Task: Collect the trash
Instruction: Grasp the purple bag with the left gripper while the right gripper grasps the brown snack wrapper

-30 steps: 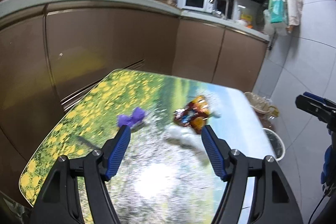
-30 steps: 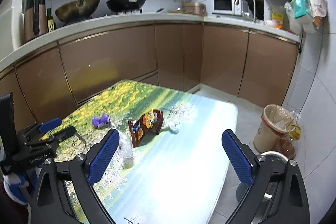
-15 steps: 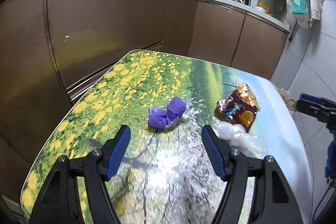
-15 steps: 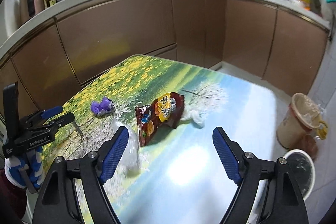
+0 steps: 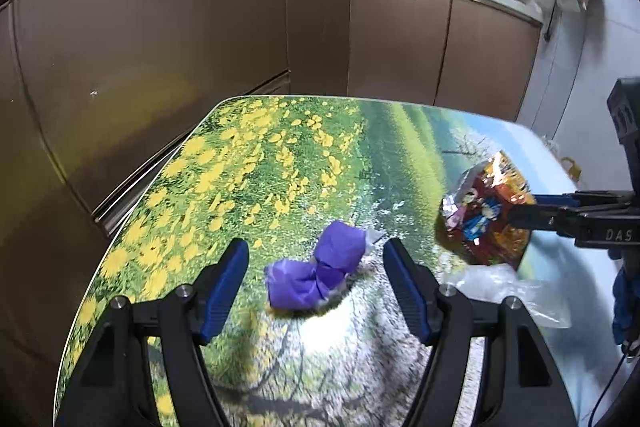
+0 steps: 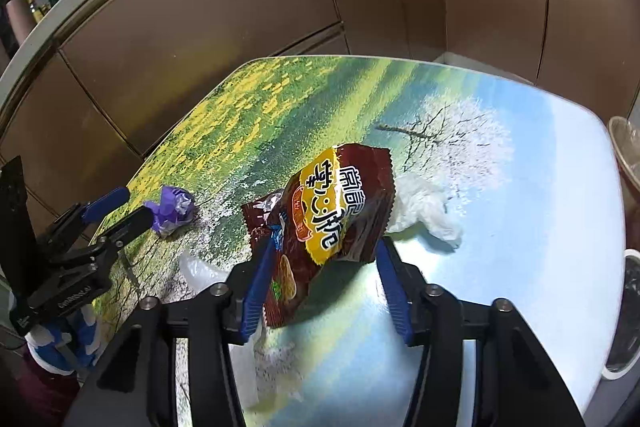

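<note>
A crumpled purple wrapper (image 5: 320,273) lies on the picture-printed table (image 5: 280,155), just between the tips of my open left gripper (image 5: 316,281). A brown and yellow snack bag (image 6: 324,223) lies between the open fingers of my right gripper (image 6: 326,277); the jaws stand on either side of it, not closed. The bag also shows in the left wrist view (image 5: 486,213). Clear crumpled plastic (image 5: 508,289) lies beside the bag, and a white tissue wad (image 6: 424,209) lies behind it. The purple wrapper shows in the right wrist view (image 6: 174,211).
Brown kitchen cabinets (image 5: 200,39) curve around the table's far and left sides. A lined bin (image 6: 628,155) stands on the floor at the right, off the table's edge. A round white-rimmed thing (image 6: 628,319) lies on the floor below it.
Both grippers moved forward and down. The left now brackets the purple wrapper; the right now brackets the snack bag and its jaws have narrowed.
</note>
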